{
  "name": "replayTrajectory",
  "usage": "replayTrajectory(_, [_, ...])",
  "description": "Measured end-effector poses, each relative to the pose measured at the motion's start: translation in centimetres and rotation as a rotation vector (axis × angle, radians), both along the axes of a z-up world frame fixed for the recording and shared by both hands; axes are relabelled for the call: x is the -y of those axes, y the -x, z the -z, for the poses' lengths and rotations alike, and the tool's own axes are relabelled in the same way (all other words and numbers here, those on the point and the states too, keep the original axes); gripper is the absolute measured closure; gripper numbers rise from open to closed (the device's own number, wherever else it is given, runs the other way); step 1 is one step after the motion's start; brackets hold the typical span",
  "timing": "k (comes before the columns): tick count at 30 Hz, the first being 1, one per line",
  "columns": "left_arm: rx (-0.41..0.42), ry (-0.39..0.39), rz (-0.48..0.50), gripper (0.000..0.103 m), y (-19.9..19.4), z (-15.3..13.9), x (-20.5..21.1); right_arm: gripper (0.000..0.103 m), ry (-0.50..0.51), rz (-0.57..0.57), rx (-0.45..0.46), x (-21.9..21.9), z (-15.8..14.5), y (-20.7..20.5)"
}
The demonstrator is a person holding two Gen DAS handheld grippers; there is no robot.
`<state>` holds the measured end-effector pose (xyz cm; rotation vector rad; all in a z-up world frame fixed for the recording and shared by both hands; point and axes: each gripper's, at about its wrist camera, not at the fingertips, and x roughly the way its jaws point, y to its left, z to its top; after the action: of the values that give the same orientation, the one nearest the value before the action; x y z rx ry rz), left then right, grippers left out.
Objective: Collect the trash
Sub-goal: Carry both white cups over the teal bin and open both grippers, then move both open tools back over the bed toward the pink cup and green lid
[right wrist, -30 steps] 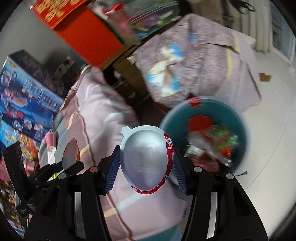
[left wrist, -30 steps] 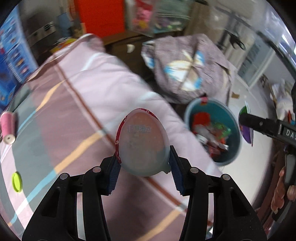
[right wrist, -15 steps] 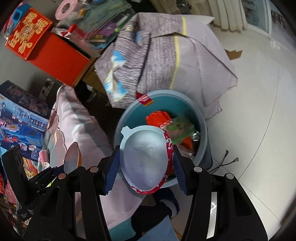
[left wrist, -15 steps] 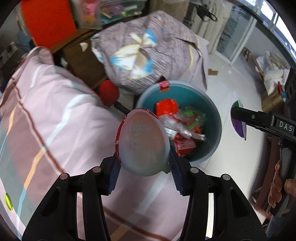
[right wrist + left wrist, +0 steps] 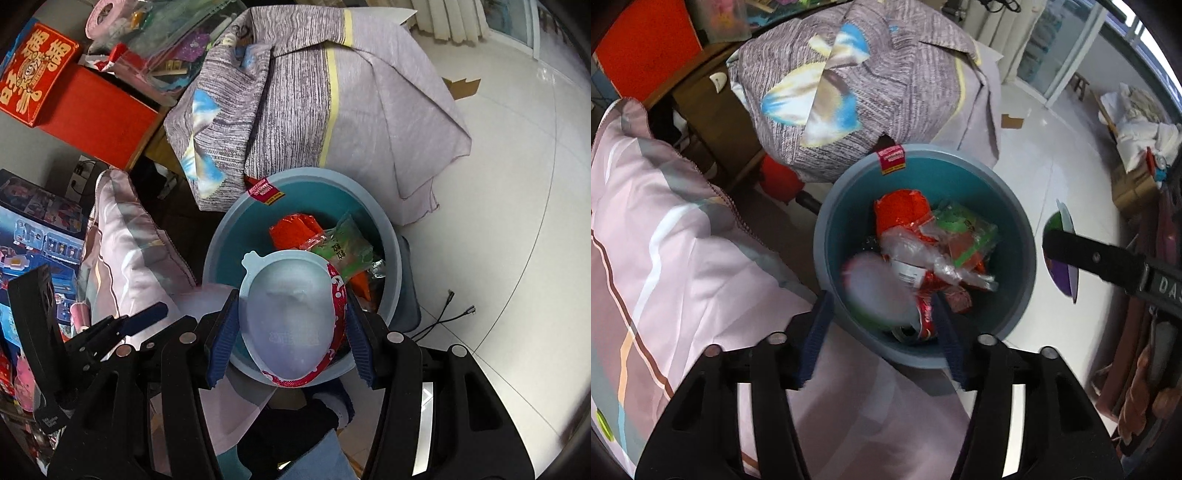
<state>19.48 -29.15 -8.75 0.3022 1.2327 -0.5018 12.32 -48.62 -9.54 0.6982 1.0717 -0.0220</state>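
Note:
A round teal bin [image 5: 1027,236] with several wrappers inside stands on the floor by the bed. My left gripper [image 5: 881,306] hangs right over it, its jaws opening. A whitish plastic cup [image 5: 877,291], blurred, is loose between the pads and touches neither. My right gripper [image 5: 291,299] is shut on a second clear cup with a red rim [image 5: 291,317], held above the near side of the bin [image 5: 391,251]. In the right wrist view the left gripper [image 5: 129,321] shows at the left. One black finger of the right gripper [image 5: 1108,258] enters the left wrist view from the right.
A pink striped quilt [image 5: 665,258] lies left of the bin. A grey patterned cloth bundle [image 5: 868,74] bulges behind it. A red box [image 5: 92,110] and toy boxes [image 5: 33,229] stand at the back left. White tiled floor [image 5: 498,184] with thin cables [image 5: 450,314] is to the right.
Both grippers swung from over the quilt to above the bin and sank. The left jaws spread and its cup slipped out towards the bin. The right still grips its cup.

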Motion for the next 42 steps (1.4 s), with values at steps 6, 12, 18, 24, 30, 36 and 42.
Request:
replayTrajectory(6, [-0.013,0.015,-0.039,0.036,-0.7,0.1,-1.5,0.051,0.0,-0.015,-0.014,-0.6,0.5,-1.0])
replayTrajectory(12, [-0.002,0.032,-0.063,0.015,-0.8,-0.4,-2.8,0.046,0.006,-0.037,-0.025,-1.7,0.6,-2.2])
replayTrajectory(18, [-0.004,0.05,-0.06,0.013,-0.3,-0.8,-3.5,0.03,0.007,-0.04,-0.037,-2.5,0.5,-2.7])
replayTrajectory(24, [-0.016,0.069,-0.076,0.012,0.0,-0.9,-4.5,0.027,0.027,-0.022,-0.075,-2.8,0.5,-2.5])
replayTrajectory(30, [-0.014,0.088,-0.091,0.012,0.6,-1.4,-5.9,0.026,0.051,-0.027,-0.102,-3.9,0.0,-2.0])
replayTrajectory(36, [-0.005,0.106,-0.119,0.012,1.2,-2.3,-8.0,0.023,0.08,-0.037,-0.097,-5.4,-1.3,-1.7])
replayTrajectory(42, [0.019,0.139,-0.169,0.012,2.0,-3.6,-11.5,0.023,0.104,-0.08,-0.09,-8.5,-3.1,-1.7])
